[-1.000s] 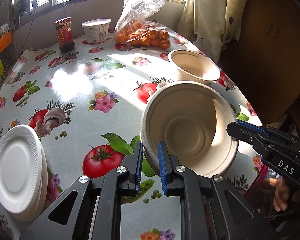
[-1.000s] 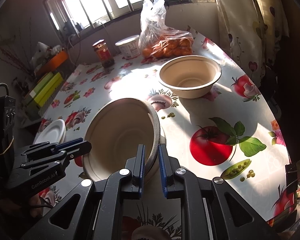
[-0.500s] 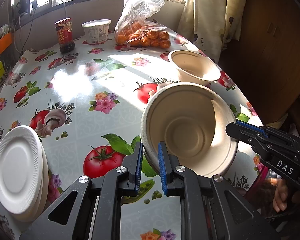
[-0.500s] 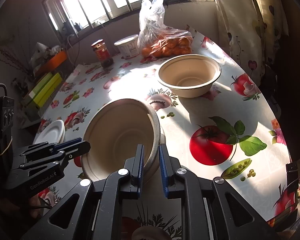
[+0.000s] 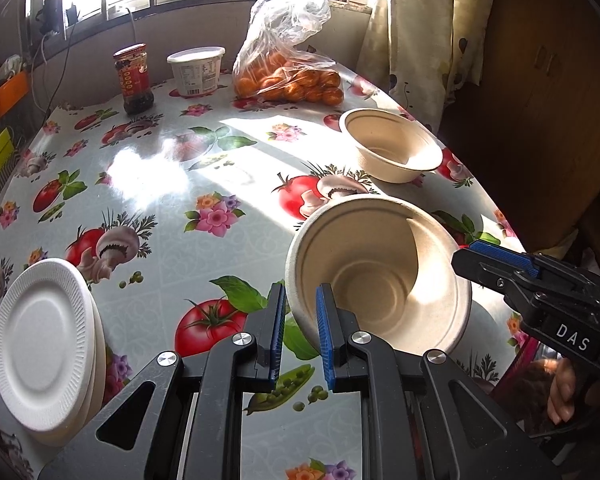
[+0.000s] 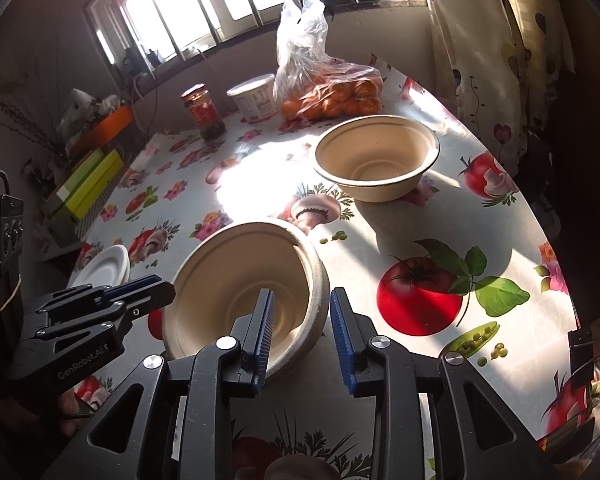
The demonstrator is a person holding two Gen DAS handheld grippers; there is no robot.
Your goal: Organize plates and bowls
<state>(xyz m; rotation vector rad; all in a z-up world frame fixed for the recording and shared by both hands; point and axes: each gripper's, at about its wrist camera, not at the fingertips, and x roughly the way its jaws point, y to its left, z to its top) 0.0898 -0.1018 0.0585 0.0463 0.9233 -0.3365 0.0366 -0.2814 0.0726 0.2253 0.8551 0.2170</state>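
Observation:
A beige paper bowl (image 5: pixel 380 280) is tipped toward me just above the flowered table (image 5: pixel 148 216). My left gripper (image 5: pixel 299 312) is shut on its near left rim. In the right wrist view the same bowl (image 6: pixel 240 280) has its right rim between the fingers of my right gripper (image 6: pixel 302 308). Those jaws are opening, and the outer pad stands off the rim. The right gripper (image 5: pixel 496 260) shows at the bowl's right side, the left gripper (image 6: pixel 160 290) at its left. A second beige bowl (image 5: pixel 392 148) (image 6: pixel 376 160) stands upright farther back. White plates (image 5: pixel 44 352) (image 6: pixel 104 268) are stacked at the near left.
A bag of oranges (image 5: pixel 288 76), a white tub (image 5: pixel 196 68) and a red-lidded jar (image 5: pixel 134 80) stand at the table's far end under the window. Green boxes (image 6: pixel 84 188) lie beyond the left edge. A curtain (image 5: pixel 420 40) hangs past the right edge.
My right gripper's jaws have spread apart and let go of the bowl's rim. The left gripper keeps its hold and neither hand has shifted.

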